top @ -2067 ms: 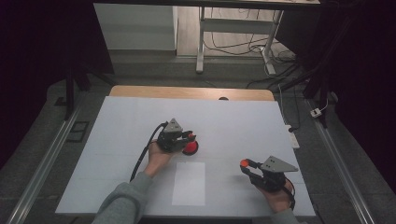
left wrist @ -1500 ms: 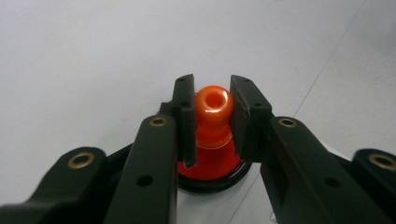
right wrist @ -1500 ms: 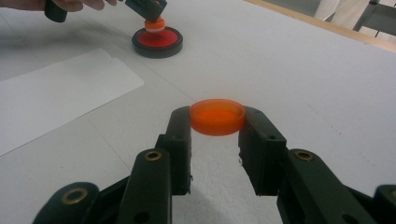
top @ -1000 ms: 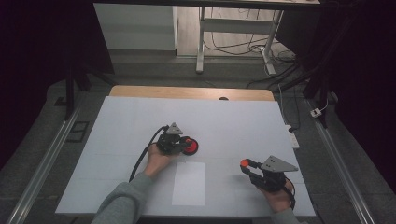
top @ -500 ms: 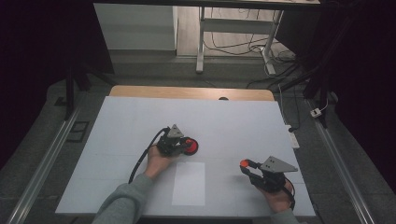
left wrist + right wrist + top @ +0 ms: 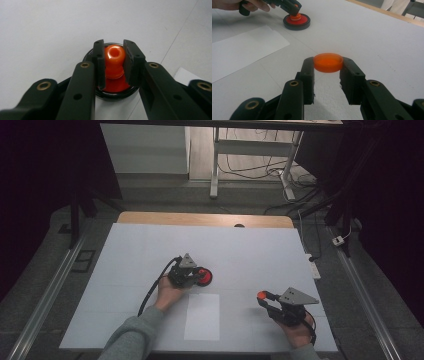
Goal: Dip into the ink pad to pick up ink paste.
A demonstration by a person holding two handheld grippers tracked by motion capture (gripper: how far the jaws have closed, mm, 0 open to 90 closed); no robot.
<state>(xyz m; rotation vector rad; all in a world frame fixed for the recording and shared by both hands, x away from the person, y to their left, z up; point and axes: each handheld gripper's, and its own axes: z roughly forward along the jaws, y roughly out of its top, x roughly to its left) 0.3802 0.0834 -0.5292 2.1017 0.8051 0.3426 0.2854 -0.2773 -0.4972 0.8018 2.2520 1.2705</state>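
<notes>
The orange peg (image 6: 114, 62) stands upright in the middle of the round black base (image 6: 113, 93) with its red inner face, out on the white tabletop (image 6: 240, 255) just beyond the sheet of paper (image 6: 202, 316). My left gripper (image 6: 113, 63) has its fingers (image 6: 100, 62) closed on the peg's rounded head, one pad on each side, and the hole in the top of the peg faces up between them. To do this step well, I judge I should keep the peg plumb and hold it firmly enough that the base cannot skate on the smooth tabletop; any lift or twist ought to go straight along the peg's axis, since a sideways pull could tip the base.

My right gripper (image 6: 328, 63) is well apart from there, nearer my side of the tabletop. Its fingers (image 6: 308, 75) grip a flat orange disc (image 6: 328, 62) by its rim, held level and clear of the surface. If the disc is meant to go over the peg, I would bring it in flat and centred above the hole before lowering.
</notes>
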